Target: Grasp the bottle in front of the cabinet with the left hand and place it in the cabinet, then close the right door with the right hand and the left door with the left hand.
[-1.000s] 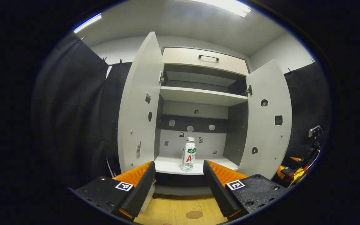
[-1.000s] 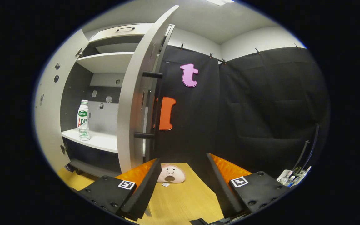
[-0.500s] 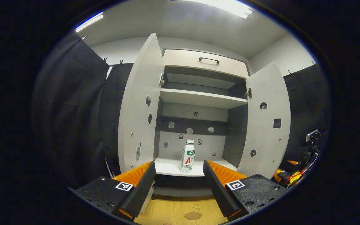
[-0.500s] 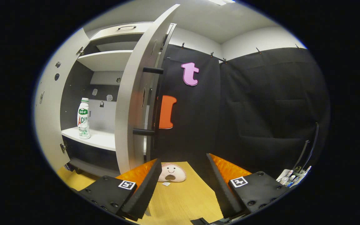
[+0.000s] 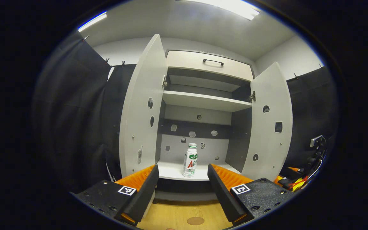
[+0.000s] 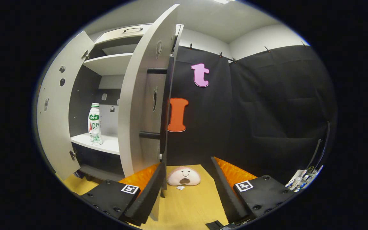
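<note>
Left tool [image 5: 181, 188] in the left gripper view is released, its fingers spread wide with nothing between them, held back from the cabinet [image 5: 203, 102]. Both doors stand open: the left door [image 5: 141, 108] and the right door [image 5: 272, 124]. A bottle [image 5: 190, 160] stands upright on the lower shelf [image 5: 171, 171], near its front edge, well apart from the tool. Below, the wooden bench [image 5: 184, 215] runs up to the cabinet.

Right tool [image 6: 185, 188] in the right gripper view is also released and grasps nothing, just beside the edge of the right door [image 6: 139, 95]. Past that door the bottle [image 6: 95, 124] stands on the shelf [image 6: 105, 143]. A small smiling plush [image 6: 184, 176] lies on the bench [image 6: 190, 204] between the fingers
</note>
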The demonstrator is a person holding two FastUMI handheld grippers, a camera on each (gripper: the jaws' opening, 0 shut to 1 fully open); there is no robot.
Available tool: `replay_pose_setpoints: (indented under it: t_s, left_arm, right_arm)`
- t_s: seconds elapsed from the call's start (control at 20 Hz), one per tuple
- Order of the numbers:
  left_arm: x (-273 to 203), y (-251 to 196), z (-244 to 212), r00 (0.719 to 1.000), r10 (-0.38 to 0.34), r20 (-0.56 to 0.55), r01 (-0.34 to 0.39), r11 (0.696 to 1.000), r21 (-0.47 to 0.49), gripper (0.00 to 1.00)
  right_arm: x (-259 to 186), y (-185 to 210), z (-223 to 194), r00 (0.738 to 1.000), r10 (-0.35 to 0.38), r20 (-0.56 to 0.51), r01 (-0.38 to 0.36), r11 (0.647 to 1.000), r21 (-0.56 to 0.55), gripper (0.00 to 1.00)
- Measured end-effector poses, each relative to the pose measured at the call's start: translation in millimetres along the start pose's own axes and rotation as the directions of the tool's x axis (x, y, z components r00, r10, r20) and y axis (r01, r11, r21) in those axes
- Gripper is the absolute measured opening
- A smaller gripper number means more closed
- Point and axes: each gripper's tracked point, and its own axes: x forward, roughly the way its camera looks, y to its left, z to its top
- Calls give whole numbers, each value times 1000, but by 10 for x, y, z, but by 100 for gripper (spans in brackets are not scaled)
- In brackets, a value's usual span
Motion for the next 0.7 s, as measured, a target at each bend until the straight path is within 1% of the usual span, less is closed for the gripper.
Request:
replay_pose_setpoints:
  t_s: [0.15, 0.35, 0.6, 0.7]
  left_arm:
    - [-37, 76, 33, 1000, 16, 6, -17, 1000, 16, 92]
    - [-58, 171, 33, 999, 34, 5, -34, 999, 17, 92]
    - [-79, 291, 23, 999, 50, 4, -50, 999, 9, 92]
    - [-82, 348, 19, 998, 56, 5, -56, 998, 5, 93]
  right_arm:
    - [-6, 237, 14, 999, 36, 4, -36, 999, -6, 93]
    - [25, 462, 47, 998, 56, 16, -55, 998, -29, 93]
    - [62, 728, 50, 996, 92, 20, -92, 996, -7, 93]
    - [85, 877, 48, 993, 113, 22, -112, 994, -16, 93]
